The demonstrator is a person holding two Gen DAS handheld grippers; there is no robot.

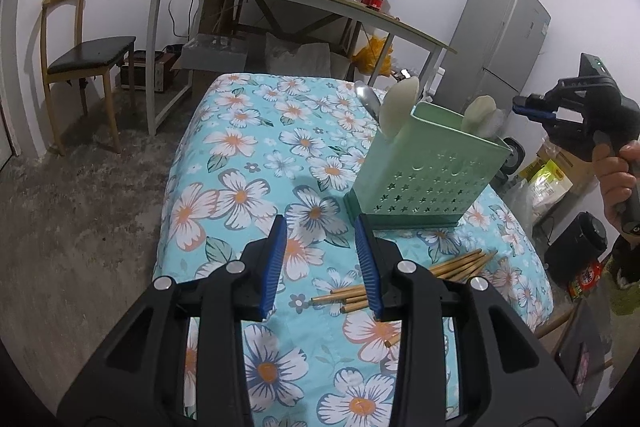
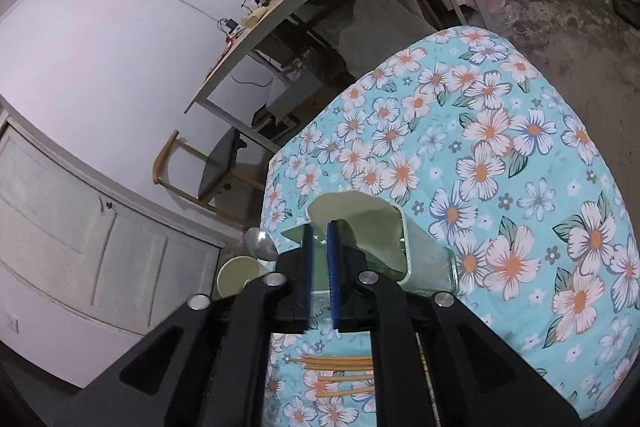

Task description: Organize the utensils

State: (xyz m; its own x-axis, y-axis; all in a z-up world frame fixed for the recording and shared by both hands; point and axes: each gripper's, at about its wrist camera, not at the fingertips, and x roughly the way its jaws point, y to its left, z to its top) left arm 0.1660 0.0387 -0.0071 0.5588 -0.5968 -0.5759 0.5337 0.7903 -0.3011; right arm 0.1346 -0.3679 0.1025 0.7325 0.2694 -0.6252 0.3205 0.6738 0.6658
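Left gripper [image 1: 320, 259] hovers open and empty above the near chopsticks [image 1: 452, 267].
Right gripper [image 2: 319, 267], narrowly parted, holds nothing over the green holder [image 1: 424, 179] farther right, apparently having dropped a spoon [image 1: 400, 103] inside.

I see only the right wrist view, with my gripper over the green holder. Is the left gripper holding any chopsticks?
Observer: No. The left gripper is open and empty over the floral cloth. The chopsticks lie beside its right finger.
Operator: Does my gripper touch the holder?
Observer: No. In the left wrist view the right gripper hangs clear of the green holder, to its right.
Operator: Is the holder standing?
Observer: Yes, on its darker base, with star-shaped holes across its front wall.
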